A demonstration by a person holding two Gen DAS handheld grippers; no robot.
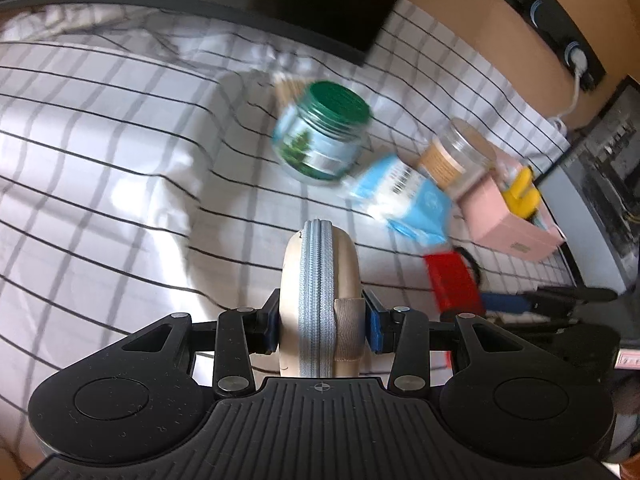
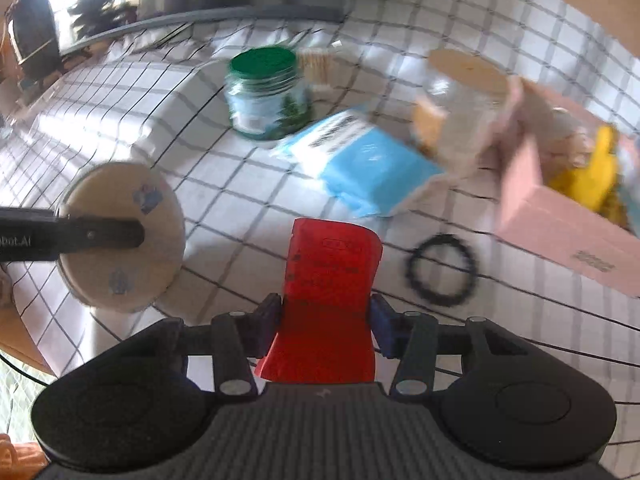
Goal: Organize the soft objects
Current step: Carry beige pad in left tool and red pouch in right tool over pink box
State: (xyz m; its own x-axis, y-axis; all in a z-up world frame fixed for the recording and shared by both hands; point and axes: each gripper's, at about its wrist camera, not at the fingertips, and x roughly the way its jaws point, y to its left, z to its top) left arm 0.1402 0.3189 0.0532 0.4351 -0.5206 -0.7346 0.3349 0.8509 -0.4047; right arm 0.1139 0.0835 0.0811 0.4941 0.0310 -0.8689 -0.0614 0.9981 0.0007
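My left gripper [image 1: 320,320] is shut on a round beige zip pouch [image 1: 318,280], held on edge above the checked cloth. The pouch also shows in the right wrist view [image 2: 120,236], clamped by the left gripper's fingers [image 2: 100,234]. My right gripper [image 2: 322,320] is shut on a red packet [image 2: 328,280], which also shows in the left wrist view [image 1: 452,280]. A blue and white soft pack [image 1: 404,196] [image 2: 360,164] lies on the cloth ahead of both grippers.
A green-lidded jar [image 1: 320,136] [image 2: 266,92] and a clear jar [image 1: 456,152] [image 2: 460,108] stand on the checked cloth [image 1: 100,140]. A pink box [image 1: 508,216] [image 2: 560,216] holding a yellow object sits at the right. A black ring [image 2: 442,270] lies by it.
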